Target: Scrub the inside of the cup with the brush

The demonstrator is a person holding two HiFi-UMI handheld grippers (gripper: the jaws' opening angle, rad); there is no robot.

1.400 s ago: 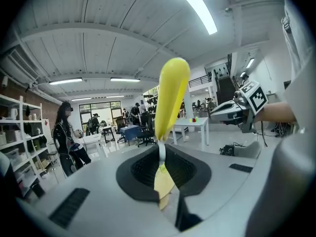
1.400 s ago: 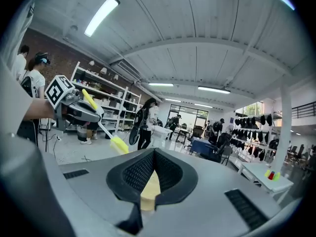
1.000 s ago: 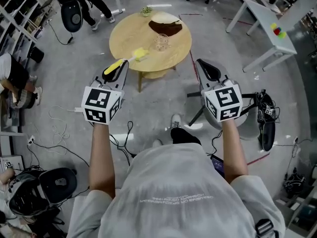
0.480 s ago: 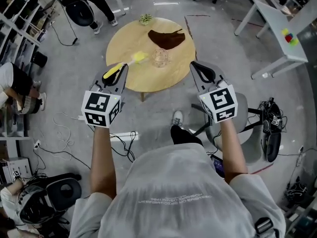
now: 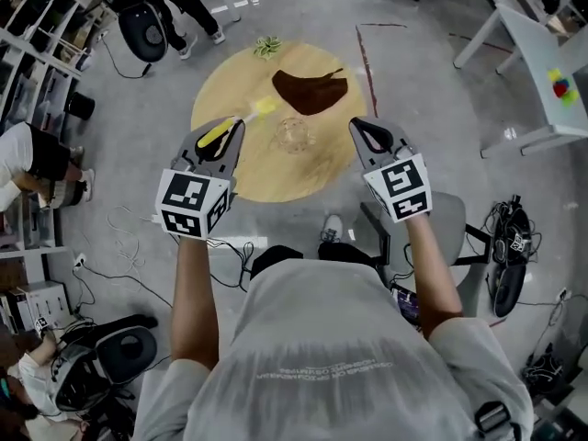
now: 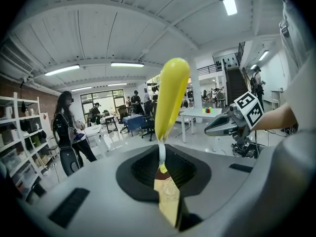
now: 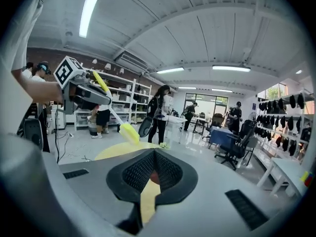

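1. Yellow brush (image 6: 170, 100) is clamped in the left gripper (image 5: 230, 136). The jaws are drawn in narrow on it, about where the thick yellow handle thins into a white neck. The handle sticks back over the gripper's body, and the small yellow brush head (image 5: 265, 107) reaches out ahead in the air over the table
2. Clear glass cup (image 5: 294, 137) stands upright near the middle of the round wooden table (image 5: 285, 177). In the head view it sits between the two grippers and slightly ahead of them. Neither gripper touches it, and the brush head is off to its upper left, apart from it
3. Right gripper (image 5: 358, 131) has its jaws fully together with nothing between them; in the right gripper view only a sliver of yellow table top shows through the slit. It hovers by the table's right side, clear of the cup
4. Dark brown cloth (image 5: 310, 90) lies flat on the far half of the table, just behind the cup, and a small green plant (image 5: 267, 44) sits at the far rim
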